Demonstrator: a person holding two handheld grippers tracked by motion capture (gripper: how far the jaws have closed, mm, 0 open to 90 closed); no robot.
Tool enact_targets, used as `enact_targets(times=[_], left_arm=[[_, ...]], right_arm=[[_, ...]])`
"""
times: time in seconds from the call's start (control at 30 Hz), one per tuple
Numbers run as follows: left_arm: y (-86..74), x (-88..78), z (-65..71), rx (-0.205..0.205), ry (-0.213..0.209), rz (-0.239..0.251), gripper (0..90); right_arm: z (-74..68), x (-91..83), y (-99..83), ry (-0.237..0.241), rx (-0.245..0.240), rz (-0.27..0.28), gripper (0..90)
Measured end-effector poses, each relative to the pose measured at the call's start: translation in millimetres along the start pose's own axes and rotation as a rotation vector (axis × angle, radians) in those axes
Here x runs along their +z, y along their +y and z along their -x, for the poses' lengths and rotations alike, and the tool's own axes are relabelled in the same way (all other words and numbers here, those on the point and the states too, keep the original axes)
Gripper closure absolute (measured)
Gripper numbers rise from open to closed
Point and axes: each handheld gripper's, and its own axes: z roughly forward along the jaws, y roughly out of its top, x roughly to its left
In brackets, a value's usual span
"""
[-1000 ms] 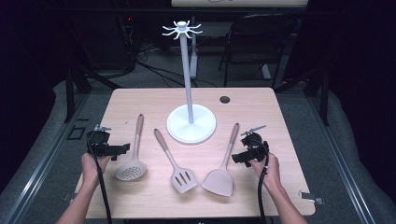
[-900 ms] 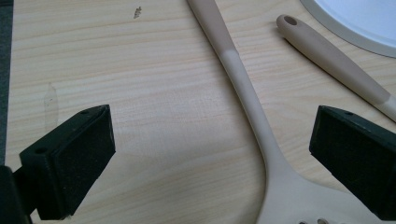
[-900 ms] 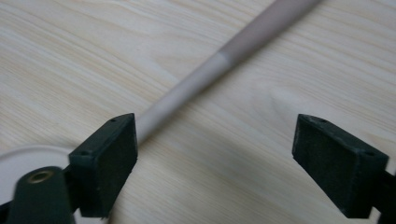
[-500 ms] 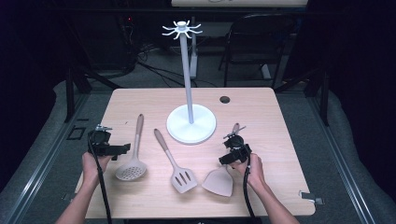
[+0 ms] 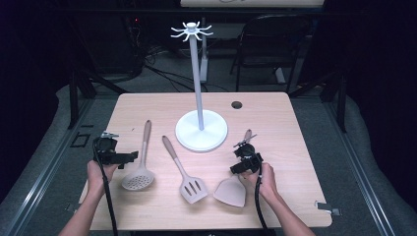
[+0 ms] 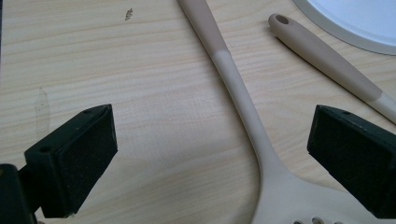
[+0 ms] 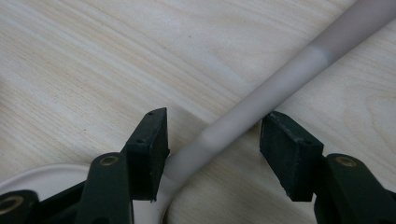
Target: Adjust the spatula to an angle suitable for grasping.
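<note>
Nearest the person, the solid turner (image 5: 230, 191) lies flat on the table (image 5: 295, 147), blade toward the front edge, handle running up and away toward the stand. The right gripper (image 5: 244, 160) sits low over the neck of that turner, where the blade narrows into the handle. In the right gripper view the jaws straddle the pale handle (image 7: 261, 109); they've just been closing in, but there's a gap on each side, so the pads aren't pressing on it yet, jaws partway apart.

To the left of it is the slotted turner (image 5: 189, 183), lying at a slant, then the skimmer (image 5: 138, 174) with its round holed head. The left gripper (image 5: 118, 157) rests just beside the skimmer's handle, jaws wide apart. In the left gripper view the skimmer handle (image 6: 238, 93) runs between the two pads without touching either one.

Farther back stands the white stand (image 5: 201, 132), round base on the table, tall pole and hooks on top.
</note>
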Motion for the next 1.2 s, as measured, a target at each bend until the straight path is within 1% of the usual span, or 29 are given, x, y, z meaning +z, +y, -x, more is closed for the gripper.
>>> enact_targets(times=[0.03, 0.1, 0.13, 0.17, 0.2, 0.23, 0.27, 0.3, 0.33, 0.4, 0.5, 0.57, 0.6, 0.63, 0.7, 0.77, 0.8, 0.9, 0.93, 1.03, 1.13, 1.2], left_arm=[[-0.4, -0.2, -0.4, 0.000, 0.001, 0.000, 1.5], [-0.6, -0.8, -1.2, 0.002, 0.005, -0.001, 1.5], [-0.8, -0.9, -1.2, -0.006, 0.005, 0.002, 1.6], [-0.9, -1.2, -1.8, -0.005, 0.004, 0.003, 1.6], [-1.2, -1.4, -2.0, -0.003, 0.007, 0.004, 1.6], [-1.2, -1.4, -2.0, -0.003, 0.007, 0.004, 1.7], [-1.3, -1.9, -2.4, -0.002, 0.007, 0.003, 1.7], [-1.4, -1.9, -2.4, -0.002, 0.008, 0.007, 1.7], [-1.4, -2.1, -2.5, -0.002, 0.008, 0.007, 1.7], [-1.3, -2.4, -2.8, 0.000, 0.008, 0.008, 1.7], [-1.2, -3.1, -3.2, 0.006, 0.010, 0.003, 1.8], [-1.2, -3.6, -3.3, 0.009, 0.009, 0.006, 1.9], [-1.4, -4.2, -3.6, 0.013, 0.006, 0.006, 2.0], [-2.0, -4.8, -3.7, 0.015, 0.006, 0.008, 2.0], [-2.6, -5.3, -4.8, 0.015, 0.005, 0.002, 2.0], [-2.8, -5.6, -5.3, 0.012, 0.005, 0.000, 2.0], [-3.1, -5.6, -5.5, 0.011, 0.010, 0.007, 2.0], [-3.2, -6.1, -5.3, 0.010, 0.009, 0.006, 2.1], [-3.2, -6.2, -4.9, 0.011, 0.009, 0.007, 2.0], [-3.1, -6.0, -4.4, 0.015, 0.008, 0.006, 2.1], [-3.3, -5.4, -3.8, 0.012, 0.007, 0.007, 2.0], [-3.1, -5.9, -3.9, 0.016, 0.006, 0.005, 2.1]], right_arm=[[0.4, 1.0, -0.3, 0.012, 0.014, 0.019, 43.5], [1.9, -0.3, 0.1, 0.007, 0.007, 0.001, 44.2], [2.0, -0.3, 0.2, 0.008, 0.013, 0.002, 44.6], [1.7, 0.3, -0.4, 0.002, 0.024, 0.012, 45.1], [3.0, -0.4, 0.1, 0.017, 0.020, 0.005, 45.6], [3.0, -0.4, 0.1, 0.017, 0.020, 0.005, 45.6], [5.0, -1.8, 0.4, 0.017, 0.019, -0.008, 46.9], [6.6, -3.0, 0.3, 0.007, 0.010, -0.022, 47.6], [7.0, -3.1, 0.2, 0.011, 0.017, -0.019, 48.2], [9.0, -4.5, 0.0, 0.007, 0.014, -0.033, 49.8], [12.0, -6.2, -1.2, 0.006, 0.015, -0.039, 52.2], [12.7, -6.9, -2.0, 0.008, 0.023, -0.040, 53.1], [15.2, -8.4, -3.5, 0.009, 0.027, -0.041, 54.5], [15.5, -8.5, -4.4, 0.011, 0.040, -0.038, 55.2], [18.0, -10.4, -5.0, 0.005, 0.033, -0.053, 56.3], [18.4, -10.8, -5.6, 0.004, 0.041, -0.053, 56.8], [20.6, -11.7, -6.3, 0.000, 0.034, -0.055, 57.7], [21.7, -12.5, -7.3, -0.004, 0.037, -0.059, 58.6], [23.8, -14.3, -8.2, -0.006, 0.033, -0.073, 59.6], [26.6, -16.0, -9.2, -0.005, 0.033, -0.084, 60.7], [31.8, -20.3, -11.3, -0.010, 0.026, -0.131, 63.1], [34.2, -21.5, -12.7, -0.011, 0.015, -0.146, 64.0]])
